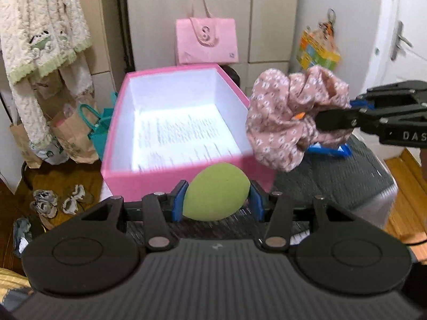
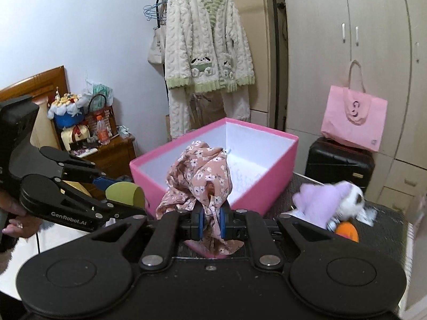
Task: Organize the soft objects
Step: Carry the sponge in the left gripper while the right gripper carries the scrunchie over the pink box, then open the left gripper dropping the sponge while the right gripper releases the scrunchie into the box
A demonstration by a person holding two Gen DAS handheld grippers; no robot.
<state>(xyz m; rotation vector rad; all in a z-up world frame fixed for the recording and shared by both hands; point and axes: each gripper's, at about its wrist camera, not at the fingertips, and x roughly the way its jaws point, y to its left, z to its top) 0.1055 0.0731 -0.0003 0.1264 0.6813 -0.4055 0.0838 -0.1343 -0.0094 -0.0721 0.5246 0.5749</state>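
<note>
Left wrist view, near to far: left gripper (image 1: 217, 200) sits bottom centre, blue pads narrowly apart and clamped on a green egg-shaped foam sponge (image 1: 216, 194), which fills the gap between them. Right behind it, centre frame, an open pink cardboard box with white interior (image 1: 186, 177) stands on a dark ribbed surface (image 1: 333, 176); only a printed white sheet lies on its floor. Right gripper (image 1: 317, 118) comes in from the right edge, roughly level, jaws pinched nearly closed on a dusty-pink floral fabric scrunchie (image 1: 285, 117), held in the air just beside the box's right wall, above the rim and blocking that corner from view

Floor at lower left: small crumpled grey-white cloth bits (image 1: 57, 201), brown paper bags (image 1: 72, 136) and a teal bag (image 1: 100, 130). Upper left: cream fleece robe with green trim (image 1: 45, 26). Top centre: pink tote bag (image 1: 206, 40) against beige wardrobe doors (image 1: 240, 13)

Right wrist view: scrunchie bunches up from the pads at centre, part draping below them, covering the box's near wall. Left gripper at left edge, a person's hand (image 2: 13, 213) on its grip, sponge just left of the box. Right of frame: blurred lilac-and-white plush toy (image 2: 328, 202) with an orange item (image 2: 347, 230) lying on the dark surface beside the box; black suitcase (image 2: 339, 164) behind, under the tote
</note>
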